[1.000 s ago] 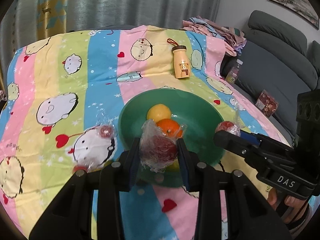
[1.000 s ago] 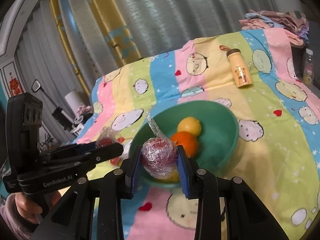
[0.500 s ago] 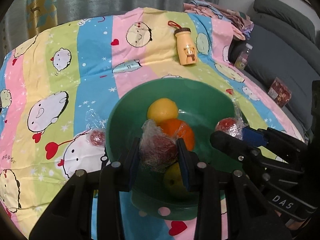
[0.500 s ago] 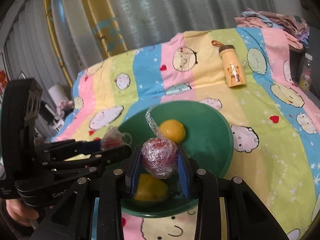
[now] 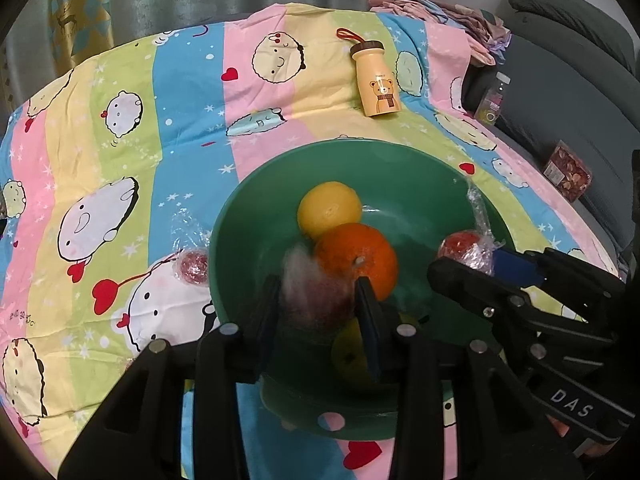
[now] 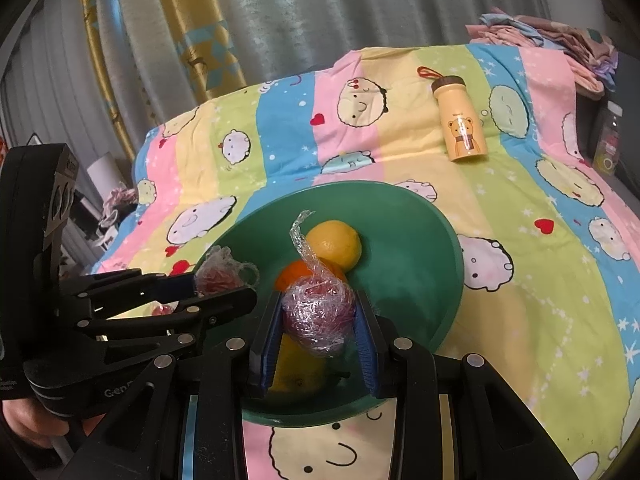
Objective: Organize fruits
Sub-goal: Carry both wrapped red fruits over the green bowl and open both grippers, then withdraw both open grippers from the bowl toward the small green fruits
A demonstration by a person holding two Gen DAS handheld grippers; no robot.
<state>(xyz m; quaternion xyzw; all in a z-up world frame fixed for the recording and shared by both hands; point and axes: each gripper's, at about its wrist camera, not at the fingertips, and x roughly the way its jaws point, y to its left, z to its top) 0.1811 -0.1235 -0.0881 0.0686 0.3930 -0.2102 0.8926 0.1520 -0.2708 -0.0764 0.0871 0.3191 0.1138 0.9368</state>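
Over the round green plastic bowl [image 5: 248,240], the left gripper [image 5: 316,300] jaws have just been opening; its cling-wrapped red fruit [image 5: 316,292], blurred, seems to be dropping. The right gripper [image 6: 318,320] jaws clamp another wrapped red fruit [image 6: 318,312].

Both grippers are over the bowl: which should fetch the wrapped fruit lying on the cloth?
Left gripper, probably: its jaws have just been opening, its fruit blurred between them, and the stray fruit lies on its side of the bowl. Right gripper clamps another fruit.
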